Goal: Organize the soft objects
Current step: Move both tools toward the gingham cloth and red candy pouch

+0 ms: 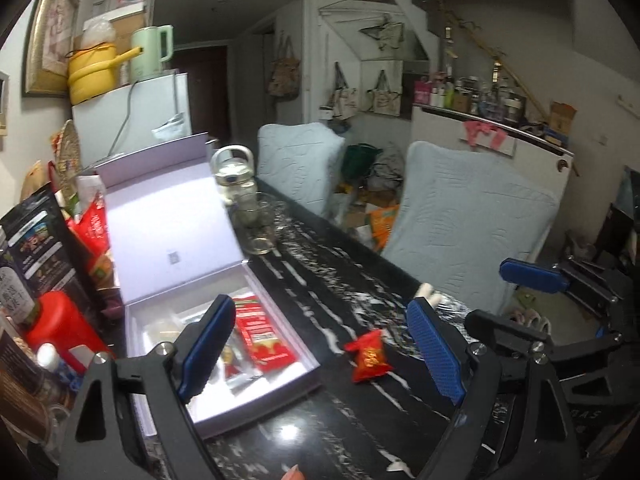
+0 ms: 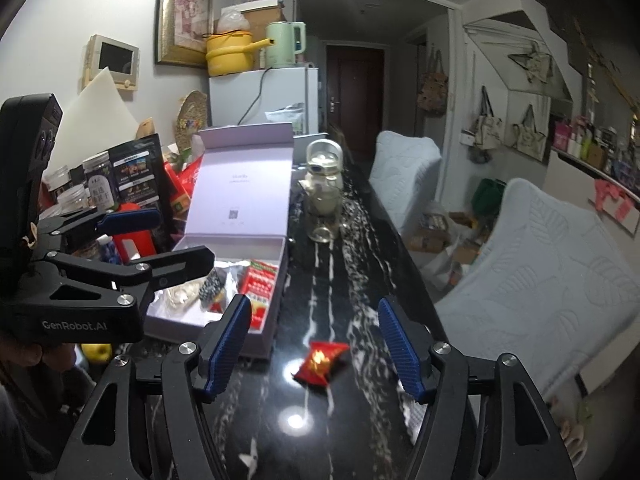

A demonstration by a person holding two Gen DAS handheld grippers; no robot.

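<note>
Right wrist view: right gripper [image 2: 316, 344] hangs over the dark surface [image 2: 352, 240], jaws spread and empty.
Packet: red packet [image 2: 322, 362] lies loose on the surface between those jaws, untouched, likely next for packing.
Left gripper: left gripper [image 1: 320, 344] has jaws spread wide, holding nothing, beside the box.
Box: box [image 2: 276, 280] stands open to take snacks; red packs already inside.

You've got the open box [image 2: 224, 320] on the table [image 2: 360, 216], left of the lone snack packet [image 2: 321, 362]. More packets [image 2: 262, 280] lie inside the box. Behind it stands the glass jug [image 2: 323, 184]; two chairs [image 2: 536, 256] sit along the table's right edge.
</note>
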